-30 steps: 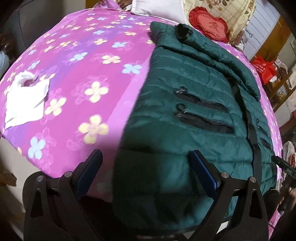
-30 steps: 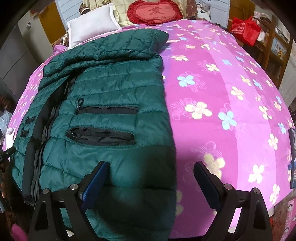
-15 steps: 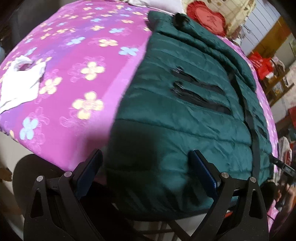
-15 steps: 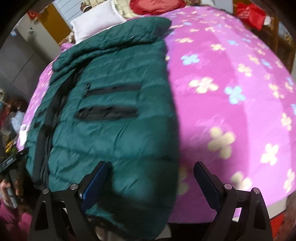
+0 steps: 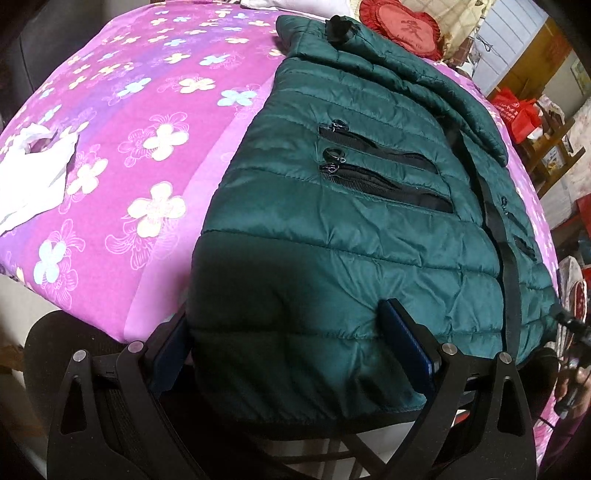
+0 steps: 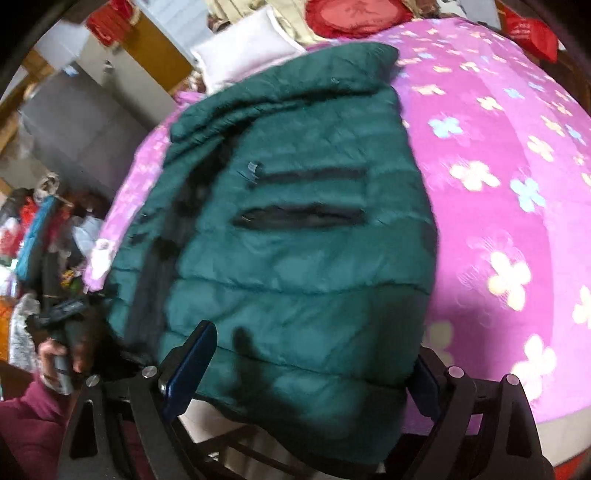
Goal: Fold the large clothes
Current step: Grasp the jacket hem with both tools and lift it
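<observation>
Both grippers had advanced over the hem. The left gripper [image 5: 295,347] and right gripper [image 6: 303,363] now stood open astride the green puffer jacket's [image 5: 369,236] bottom corners, nothing pinched yet; the first fold seemed imminent. Beyond, the jacket lay flat across the floral bedspread [image 5: 147,110], collar toward the pillows [image 6: 243,55].

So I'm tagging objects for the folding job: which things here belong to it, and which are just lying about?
Job: green puffer jacket, left gripper, right gripper, bed cover.
Lying about: white plastic bag, red heart cushion, white pillow.
</observation>
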`<state>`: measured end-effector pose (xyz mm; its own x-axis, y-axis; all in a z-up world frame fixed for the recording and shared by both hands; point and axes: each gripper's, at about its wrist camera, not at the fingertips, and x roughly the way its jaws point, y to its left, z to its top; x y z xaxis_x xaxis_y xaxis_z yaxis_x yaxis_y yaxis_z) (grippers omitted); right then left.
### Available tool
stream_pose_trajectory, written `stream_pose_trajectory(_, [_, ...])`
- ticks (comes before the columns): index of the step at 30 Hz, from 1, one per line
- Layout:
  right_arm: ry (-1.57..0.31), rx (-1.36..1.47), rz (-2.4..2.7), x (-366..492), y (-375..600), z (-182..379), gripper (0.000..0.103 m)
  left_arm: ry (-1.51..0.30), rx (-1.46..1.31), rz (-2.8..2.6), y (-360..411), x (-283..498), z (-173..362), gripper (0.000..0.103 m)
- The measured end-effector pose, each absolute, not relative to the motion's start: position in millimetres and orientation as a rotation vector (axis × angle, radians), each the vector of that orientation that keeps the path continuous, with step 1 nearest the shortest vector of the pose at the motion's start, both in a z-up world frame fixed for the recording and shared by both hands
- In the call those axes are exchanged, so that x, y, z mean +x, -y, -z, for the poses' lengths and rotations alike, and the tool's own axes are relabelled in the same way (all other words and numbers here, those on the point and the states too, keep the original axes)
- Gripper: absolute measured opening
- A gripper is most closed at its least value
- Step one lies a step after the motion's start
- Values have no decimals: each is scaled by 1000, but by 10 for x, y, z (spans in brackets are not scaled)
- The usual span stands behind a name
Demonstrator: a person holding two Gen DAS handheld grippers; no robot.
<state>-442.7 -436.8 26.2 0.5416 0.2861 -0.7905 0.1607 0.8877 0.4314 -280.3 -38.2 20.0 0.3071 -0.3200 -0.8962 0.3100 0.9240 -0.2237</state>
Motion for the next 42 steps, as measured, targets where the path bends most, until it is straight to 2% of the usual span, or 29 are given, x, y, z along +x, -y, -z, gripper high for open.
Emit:
stream_pose_trajectory(5, [-1065,409,-54,-4380,4258,-167,93,-1185,-9,420,385,-2806,-201,96])
stream_pose_trajectory(14, [-1050,341,-33,-4396,4236,-115,93,-1176,3,421,423,-2811,-192,97])
stream_pose_trajectory(15, [-1049,336,-36,-4390,4227,-124,89,-1174,4,425,420,-2813,-190,97])
stream_pose_trajectory(16, [-1043,332,-41,-4376,4203,-129,78,-1170,7,429,420,-2817,-188,97])
stream_pose_trajectory(18, [-1021,323,-53,-4389,4192,-191,66,-1168,12,430,424,-2824,-186,97])
stream_pose_trajectory(19, [-1024,322,-57,-4387,4199,-194,63,-1169,11,428,422,-2827,-185,97])
stream_pose_trajectory(23, [-1019,342,-66,-4391,4250,-124,63,-1175,3,407,438,-2809,-186,97])
stream_pose_trajectory(26, [-992,339,-69,-4387,4240,-104,69,-1179,19,399,473,-2794,-184,97])
stream_pose_trajectory(28, [-990,319,-64,-4376,4213,-110,68,-1176,35,412,497,-2802,-196,89])
stream_pose_trajectory(29, [-984,321,-64,-4384,4217,-113,66,-1172,39,424,511,-2813,-212,78])
stream_pose_trajectory(30, [-978,326,-65,-4392,4225,-119,57,-1168,46,425,519,-2823,-230,68])
stream_pose_trajectory(31, [-971,331,-61,-4399,4241,-133,46,-1156,59,417,526,-2832,-261,61])
stream_pose_trajectory(33, [-955,345,-61,-4406,4305,-199,33,-1125,77,401,526,-2838,-330,35])
stream_pose_trajectory(35, [-922,364,-66,-4420,4369,-300,28,-1102,66,400,498,-2805,-430,23])
stream_pose_trajectory(37, [-870,383,-73,-4426,4429,-448,28,-1088,23,412,453,-2751,-524,17])
stream_pose_trajectory(42, [-786,351,-61,-4350,4457,-768,28,-1040,-16,424,459,-2672,-690,14])
